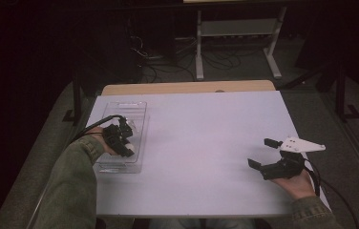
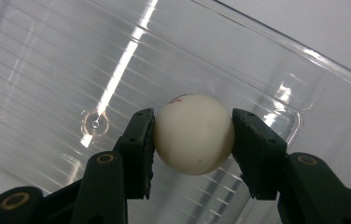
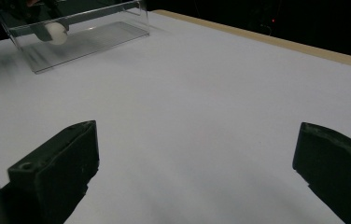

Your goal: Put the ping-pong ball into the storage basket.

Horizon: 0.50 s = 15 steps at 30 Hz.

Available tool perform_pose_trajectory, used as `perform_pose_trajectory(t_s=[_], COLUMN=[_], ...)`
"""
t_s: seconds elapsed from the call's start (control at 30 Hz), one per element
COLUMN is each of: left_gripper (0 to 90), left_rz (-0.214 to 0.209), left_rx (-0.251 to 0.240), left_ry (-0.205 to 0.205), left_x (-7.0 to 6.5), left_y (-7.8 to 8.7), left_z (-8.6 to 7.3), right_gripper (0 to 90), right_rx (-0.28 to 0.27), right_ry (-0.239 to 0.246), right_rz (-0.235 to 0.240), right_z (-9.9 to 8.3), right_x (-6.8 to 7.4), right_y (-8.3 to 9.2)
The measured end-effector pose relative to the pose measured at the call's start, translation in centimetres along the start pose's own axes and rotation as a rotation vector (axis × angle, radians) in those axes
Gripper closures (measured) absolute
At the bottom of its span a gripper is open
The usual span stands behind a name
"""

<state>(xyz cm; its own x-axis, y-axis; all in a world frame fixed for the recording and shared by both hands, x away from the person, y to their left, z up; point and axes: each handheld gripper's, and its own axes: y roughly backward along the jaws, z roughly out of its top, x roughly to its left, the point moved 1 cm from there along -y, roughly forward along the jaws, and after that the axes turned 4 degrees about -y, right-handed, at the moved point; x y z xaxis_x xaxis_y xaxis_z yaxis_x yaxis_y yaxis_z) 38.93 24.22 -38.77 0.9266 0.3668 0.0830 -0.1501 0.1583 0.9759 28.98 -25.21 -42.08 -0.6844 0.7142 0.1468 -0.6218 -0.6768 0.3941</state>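
Left gripper [image 1: 126,138] sat over the clear plastic tray [image 1: 139,107] at the table's [image 1: 206,138] nine o'clock side, jaws pinching a white ball [image 2: 193,134] just above the tray floor. Right gripper [image 1: 266,153] idled at four o'clock, jaws spread, nothing between them. Risk, as judged: the smooth ball could squirt from the two-point pinch, or bounce and roll on release.
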Motion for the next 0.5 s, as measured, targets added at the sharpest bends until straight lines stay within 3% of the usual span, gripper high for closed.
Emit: perform_pose_trajectory(t_s=[0.33, 0.5], left_gripper=[50.6, 50.1], left_rz=[-0.002, -0.01], left_rx=[0.018, 0.026], left_ry=[-0.016, 0.017], left_x=[-0.26, -0.14], left_y=[-0.64, -0.75], left_z=[0.47, 0.48], right_gripper=[0.0, 0.0], right_rx=[0.002, 0.001], right_ry=[0.001, 0.001], right_rz=[0.0, 0.001], right_z=[0.01, 0.02], right_x=[0.0, -0.01], right_y=[-0.02, -0.01])
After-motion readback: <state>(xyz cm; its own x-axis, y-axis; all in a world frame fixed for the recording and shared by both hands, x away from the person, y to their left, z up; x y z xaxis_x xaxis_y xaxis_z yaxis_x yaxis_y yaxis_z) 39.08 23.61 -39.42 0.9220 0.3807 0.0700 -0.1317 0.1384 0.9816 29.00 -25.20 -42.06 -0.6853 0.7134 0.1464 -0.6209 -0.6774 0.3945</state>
